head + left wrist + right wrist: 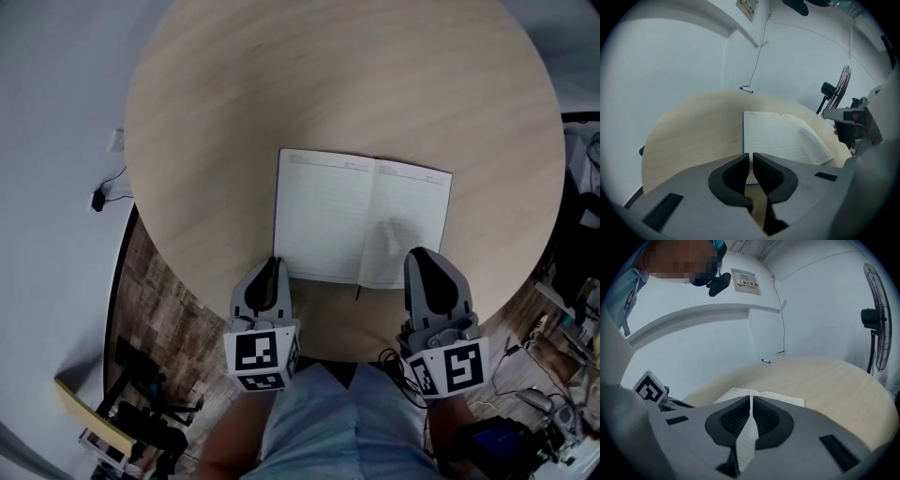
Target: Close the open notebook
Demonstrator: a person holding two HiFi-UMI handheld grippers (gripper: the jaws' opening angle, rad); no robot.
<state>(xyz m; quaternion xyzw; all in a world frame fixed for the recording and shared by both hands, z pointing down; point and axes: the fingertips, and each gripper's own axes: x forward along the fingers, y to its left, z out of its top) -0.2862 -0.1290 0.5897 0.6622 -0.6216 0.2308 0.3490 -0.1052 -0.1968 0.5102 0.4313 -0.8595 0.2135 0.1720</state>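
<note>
The notebook (361,217) lies open, lined white pages up, on the round pale-wood table (234,103).

The notebook (364,217) lies open on the table (281,84), toward your edge. Your left gripper (273,267) sits at its near left corner and your right gripper (423,258) over its near right edge. A pen (746,89) lies at the table's far side.

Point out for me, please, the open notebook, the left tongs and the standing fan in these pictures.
open notebook (323,216): head view, on its left page.
left tongs (751,158): left gripper view, midway between the fingertips.
standing fan (876,318): right gripper view, on its wire guard.
</note>
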